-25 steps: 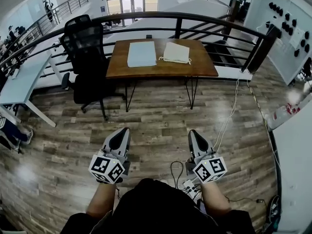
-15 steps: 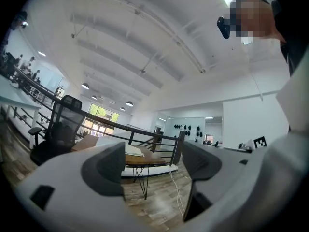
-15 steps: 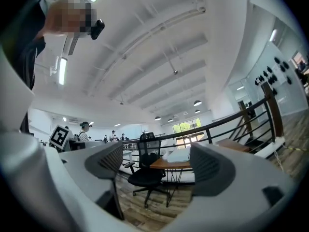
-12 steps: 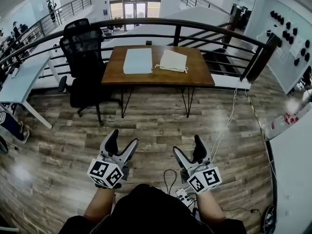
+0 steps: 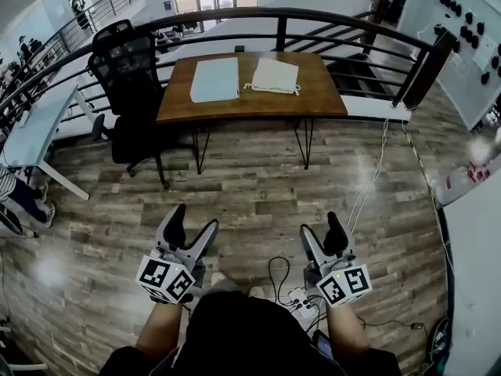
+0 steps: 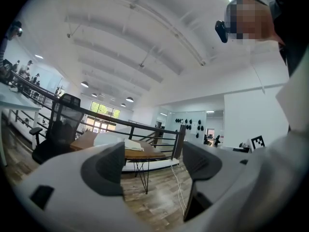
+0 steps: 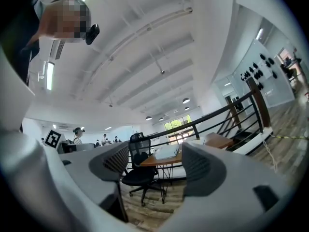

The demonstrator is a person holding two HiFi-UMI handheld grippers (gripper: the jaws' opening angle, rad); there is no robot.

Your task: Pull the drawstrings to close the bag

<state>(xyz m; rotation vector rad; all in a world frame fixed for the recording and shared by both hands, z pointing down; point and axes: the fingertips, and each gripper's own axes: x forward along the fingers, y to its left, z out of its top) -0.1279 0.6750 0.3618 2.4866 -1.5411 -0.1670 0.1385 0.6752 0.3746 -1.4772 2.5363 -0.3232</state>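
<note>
Bag (image 5: 275,75) lies flat on the table (image 5: 313,104), well apart from both grippers. Left gripper (image 5: 192,222) and right gripper (image 5: 322,232) have just been opening, the right easing back a little; both are spread with nothing between. Bag looks like soft, light cloth that is likely to slide, so take the drawstrings (image 5: 296,92) at its near edge.
</note>
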